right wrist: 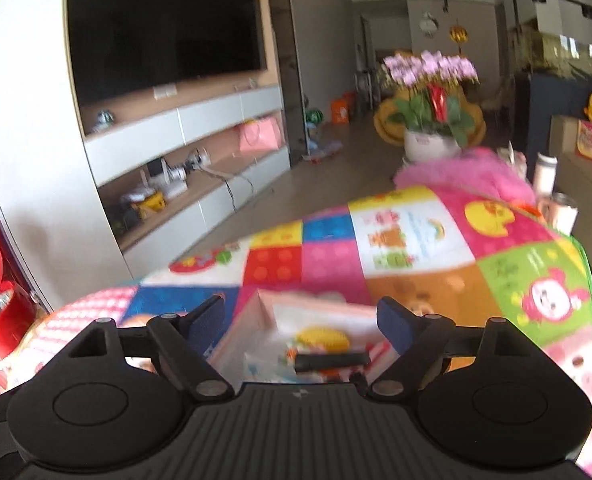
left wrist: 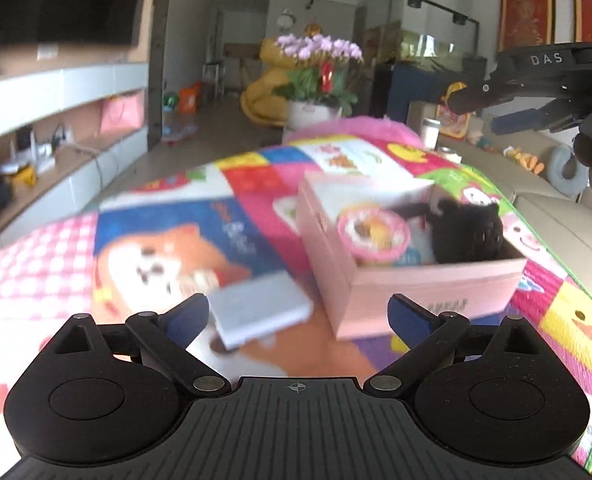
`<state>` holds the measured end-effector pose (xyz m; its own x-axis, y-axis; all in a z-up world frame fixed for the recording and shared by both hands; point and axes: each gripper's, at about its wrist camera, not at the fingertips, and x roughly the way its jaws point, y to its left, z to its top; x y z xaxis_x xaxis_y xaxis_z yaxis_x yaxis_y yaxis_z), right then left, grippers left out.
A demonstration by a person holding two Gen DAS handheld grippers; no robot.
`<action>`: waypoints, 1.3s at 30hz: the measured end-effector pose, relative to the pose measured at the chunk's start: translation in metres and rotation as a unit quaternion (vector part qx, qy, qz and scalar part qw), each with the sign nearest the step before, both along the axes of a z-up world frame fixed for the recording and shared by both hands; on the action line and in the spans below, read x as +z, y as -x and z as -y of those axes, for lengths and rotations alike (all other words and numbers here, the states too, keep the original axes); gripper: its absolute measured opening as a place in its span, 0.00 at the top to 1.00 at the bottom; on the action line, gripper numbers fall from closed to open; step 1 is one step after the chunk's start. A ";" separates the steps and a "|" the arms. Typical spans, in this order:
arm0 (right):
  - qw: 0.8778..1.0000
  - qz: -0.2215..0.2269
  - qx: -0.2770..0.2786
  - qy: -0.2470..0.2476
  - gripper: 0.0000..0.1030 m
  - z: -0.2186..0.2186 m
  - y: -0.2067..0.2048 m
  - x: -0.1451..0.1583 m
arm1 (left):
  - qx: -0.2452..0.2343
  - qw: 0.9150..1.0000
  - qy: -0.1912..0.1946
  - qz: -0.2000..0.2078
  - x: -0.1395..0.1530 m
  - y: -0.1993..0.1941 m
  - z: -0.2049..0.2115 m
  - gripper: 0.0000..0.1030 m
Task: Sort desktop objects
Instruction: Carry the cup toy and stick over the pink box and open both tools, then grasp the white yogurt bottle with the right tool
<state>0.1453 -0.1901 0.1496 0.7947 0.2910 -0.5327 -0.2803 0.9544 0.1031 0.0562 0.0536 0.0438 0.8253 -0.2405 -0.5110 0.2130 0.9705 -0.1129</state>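
Tongs first: our left gripper [left wrist: 298,312] hangs low over the near edge of the patchwork mat [left wrist: 47,240], blue pads [left wrist: 183,322] spread wide and nothing pinched between them. Just beyond the left pad lies a flat grey case [left wrist: 261,310], resting on the mat and apart from the pads, its long axis running slantwise from the near left toward the far right. A short way right of it stands the pink box [left wrist: 416,300], one corner turned toward us, already holding a round pink toy [left wrist: 374,234] and a black plush animal [left wrist: 470,232].

Our right gripper [right wrist: 300,322] hovers directly above that box [right wrist: 247,328], its jaws likewise apart and empty; under it, in the right wrist view, we make out a yellow piece [right wrist: 324,338] and a dark stick [right wrist: 332,360], blurred.

We judge the grey case the next thing to sort. It sits nearer our left hand, ahead and slightly left of the gap, so the left gripper would need to swing a little left and square its pads across the case's short side. The box lies to the right of it, toward the mat's right edge.

Far behind, flowers [left wrist: 320,50] stand beyond the mat's far edge.
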 end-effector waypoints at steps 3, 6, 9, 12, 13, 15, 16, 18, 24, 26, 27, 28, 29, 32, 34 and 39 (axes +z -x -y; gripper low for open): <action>0.999 -0.025 0.027 0.014 0.19 -0.020 0.003 -0.016 | 0.006 1.000 0.006 0.009 -0.005 0.009 0.002 0.03; 0.996 -0.061 0.059 0.012 0.19 -0.041 0.002 -0.034 | 0.021 1.000 0.013 0.004 -0.016 0.020 0.000 0.03; 0.992 -0.074 0.093 0.028 0.19 -0.066 0.008 -0.053 | 0.030 0.999 0.026 -0.006 -0.022 0.026 -0.003 0.03; 0.991 -0.062 0.106 0.050 0.19 -0.086 0.012 -0.069 | 0.039 0.998 0.040 -0.010 -0.029 0.030 -0.009 0.03; 0.991 -0.060 0.108 0.057 0.23 -0.090 0.012 -0.072 | 0.042 0.998 0.046 -0.010 -0.029 0.030 -0.011 0.03; 0.989 -0.063 0.111 0.075 0.46 -0.096 0.007 -0.077 | 0.047 0.997 0.059 -0.002 -0.029 0.031 -0.013 0.03; 0.989 -0.064 0.112 0.073 0.46 -0.096 0.006 -0.077 | 0.048 0.997 0.064 0.002 -0.028 0.032 -0.014 0.03; 0.989 -0.061 0.108 0.078 0.46 -0.095 0.006 -0.075 | 0.047 0.997 0.067 0.005 -0.029 0.033 -0.013 0.03; 0.996 -0.006 0.070 0.055 0.47 -0.074 -0.008 -0.028 | 0.040 0.997 0.068 0.011 -0.030 0.034 -0.009 0.03; 0.998 0.007 0.057 0.033 0.46 -0.069 -0.024 -0.005 | 0.039 0.997 0.068 0.012 -0.030 0.035 -0.008 0.03; 0.998 0.004 0.055 0.020 0.46 -0.068 -0.035 0.003 | 0.040 0.997 0.069 0.013 -0.030 0.036 -0.009 0.03; 0.998 -0.002 0.055 0.007 0.46 -0.067 -0.046 0.009 | 0.041 0.997 0.071 0.014 -0.031 0.036 -0.009 0.03; 0.999 -0.005 0.048 -0.003 0.45 -0.066 -0.056 0.013 | 0.043 0.996 0.073 0.014 -0.031 0.037 -0.010 0.03; 1.000 0.001 0.026 -0.007 0.44 -0.066 -0.069 0.018 | 0.045 0.996 0.080 0.016 -0.032 0.038 -0.012 0.02; 1.000 0.007 0.026 -0.007 0.44 -0.066 -0.066 0.020 | 0.046 0.995 0.084 0.015 -0.032 0.037 -0.013 0.02; 0.999 -0.006 0.046 0.005 0.42 -0.081 -0.057 0.009 | 0.052 0.994 0.095 0.015 -0.032 0.038 -0.017 0.02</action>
<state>0.2026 -0.1093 0.1584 0.7577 0.3579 -0.5458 -0.3662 0.9253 0.0985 0.0183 0.0704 0.0115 0.8647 -0.2432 -0.4395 0.1195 0.9494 -0.2904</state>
